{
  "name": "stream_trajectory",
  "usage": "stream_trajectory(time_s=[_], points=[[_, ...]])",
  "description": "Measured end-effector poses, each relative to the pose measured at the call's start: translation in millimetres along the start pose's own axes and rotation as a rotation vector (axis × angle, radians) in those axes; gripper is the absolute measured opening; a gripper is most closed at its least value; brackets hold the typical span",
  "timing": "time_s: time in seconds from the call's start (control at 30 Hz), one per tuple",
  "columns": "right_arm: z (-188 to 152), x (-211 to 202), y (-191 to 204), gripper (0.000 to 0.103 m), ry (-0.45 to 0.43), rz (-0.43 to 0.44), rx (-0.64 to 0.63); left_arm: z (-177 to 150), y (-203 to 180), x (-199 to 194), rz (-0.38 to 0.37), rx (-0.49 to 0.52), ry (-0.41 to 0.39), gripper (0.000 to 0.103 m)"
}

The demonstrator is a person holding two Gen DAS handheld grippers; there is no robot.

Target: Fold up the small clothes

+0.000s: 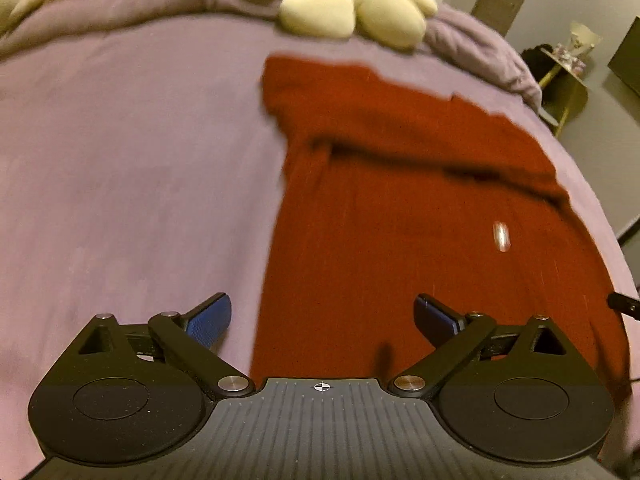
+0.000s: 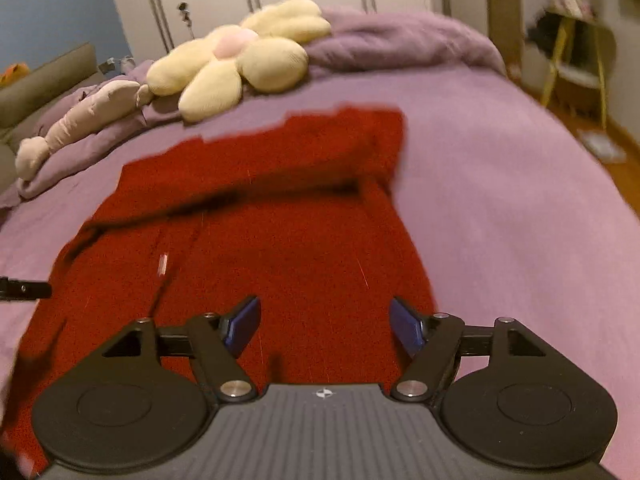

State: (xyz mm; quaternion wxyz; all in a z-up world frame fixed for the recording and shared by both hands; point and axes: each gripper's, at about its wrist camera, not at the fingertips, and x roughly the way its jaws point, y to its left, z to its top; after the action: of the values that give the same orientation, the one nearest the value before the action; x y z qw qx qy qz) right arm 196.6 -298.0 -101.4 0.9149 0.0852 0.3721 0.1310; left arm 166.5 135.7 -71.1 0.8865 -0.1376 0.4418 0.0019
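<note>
A red garment [image 1: 400, 208] lies spread on the purple bed, its far part folded over toward me, with a small silver tag on it. It also shows in the right wrist view [image 2: 288, 240]. My left gripper [image 1: 322, 320] is open and empty above the garment's near left edge. My right gripper [image 2: 324, 324] is open and empty above the garment's near right part. The tip of the other gripper shows at the right edge of the left wrist view and at the left edge of the right wrist view.
The purple bedsheet [image 1: 140, 160] surrounds the garment. A cream flower-shaped pillow [image 1: 352, 4] and a bunched purple duvet [image 2: 400, 40] lie at the far side. A yellow-legged side table [image 2: 576, 52] stands beyond the bed's right edge.
</note>
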Motion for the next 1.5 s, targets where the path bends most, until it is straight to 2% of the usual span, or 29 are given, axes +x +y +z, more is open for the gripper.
stream_trajectory(time_s=[0.07, 0.17, 0.27, 0.33, 0.4, 0.43, 0.47, 0.53, 0.6, 0.63, 0.7, 0.73, 0.87, 0.93, 0.97, 1.0, 1.03, 1.07, 1.2, 1.37, 1.5], points=[[-29.6, -28.6, -18.4, 0.074, 0.032, -0.016, 0.063, -29.9, 8.0, -16.5, -0.001, -0.029, 0.038, 0.101], [-56.5, -53.8, -37.5, 0.074, 0.077, -0.056, 0.119, -57.5, 11.7, -29.3, 0.009, -0.036, 0.082, 0.101], [-68.0, -67.0, -50.2, 0.073, 0.087, -0.057, 0.170, -69.6, 17.0, -30.6, -0.046, -0.048, 0.125, 0.100], [-73.3, -67.2, -53.6, 0.069, 0.094, -0.029, 0.174, -73.0, 19.1, -28.5, -0.069, -0.061, 0.145, 0.099], [-76.2, -61.6, -53.4, 0.054, 0.133, -0.013, 0.160, -73.6, 20.9, -27.6, -0.085, -0.070, 0.144, 0.096], [-77.3, -59.3, -52.8, 0.052, 0.147, -0.011, 0.147, -73.5, 21.0, -26.9, -0.088, -0.082, 0.145, 0.094], [-78.2, -57.8, -53.0, 0.051, 0.155, -0.008, 0.138, -75.2, 24.1, -28.3, -0.096, -0.097, 0.151, 0.087], [-79.2, -57.2, -55.1, 0.040, 0.167, -0.002, 0.136, -74.2, 30.6, -28.5, -0.119, -0.140, 0.158, 0.080], [-79.5, -58.8, -58.4, 0.024, 0.168, 0.020, 0.148, -74.9, 35.2, -27.9, -0.139, -0.177, 0.171, 0.063], [-79.5, -60.1, -60.2, 0.023, 0.169, 0.036, 0.150, -75.0, 38.7, -28.0, -0.144, -0.200, 0.176, 0.059], [-79.3, -62.8, -63.8, 0.023, 0.173, 0.054, 0.152, -75.5, 44.5, -27.3, -0.169, -0.233, 0.190, 0.048], [-78.8, -63.1, -66.2, 0.024, 0.175, 0.063, 0.159, -76.6, 46.0, -27.1, -0.181, -0.241, 0.200, 0.046], [-74.7, -60.8, -75.8, 0.042, 0.177, 0.097, 0.207, -79.6, 44.8, -22.7, -0.243, -0.232, 0.264, 0.046], [-75.6, -58.1, -79.7, 0.043, 0.182, 0.128, 0.245, -79.9, 40.3, -20.3, -0.257, -0.214, 0.284, 0.044], [-75.4, -55.9, -79.7, 0.043, 0.190, 0.134, 0.250, -79.4, 38.3, -19.7, -0.263, -0.205, 0.292, 0.037], [-74.9, -54.4, -78.8, 0.040, 0.197, 0.136, 0.245, -78.3, 36.2, -19.0, -0.264, -0.199, 0.298, 0.025], [-74.2, -53.8, -77.9, 0.035, 0.202, 0.130, 0.236, -76.5, 34.8, -18.6, -0.269, -0.195, 0.302, 0.018], [-73.2, -53.5, -77.1, 0.027, 0.209, 0.122, 0.225, -74.7, 34.1, -18.6, -0.277, -0.198, 0.303, 0.015], [-68.6, -55.8, -79.6, 0.016, 0.233, 0.158, 0.240, -65.9, 28.1, -21.4, -0.318, -0.215, 0.296, 0.014], [-54.9, -60.4, -82.4, 0.014, 0.237, 0.267, 0.347, -41.7, 11.2, -34.9, -0.415, -0.226, 0.240, 0.013], [-33.0, -64.0, -75.3, 0.013, 0.203, 0.356, 0.407, -9.6, 0.7, -47.0, -0.476, -0.243, 0.151, 0.013]])
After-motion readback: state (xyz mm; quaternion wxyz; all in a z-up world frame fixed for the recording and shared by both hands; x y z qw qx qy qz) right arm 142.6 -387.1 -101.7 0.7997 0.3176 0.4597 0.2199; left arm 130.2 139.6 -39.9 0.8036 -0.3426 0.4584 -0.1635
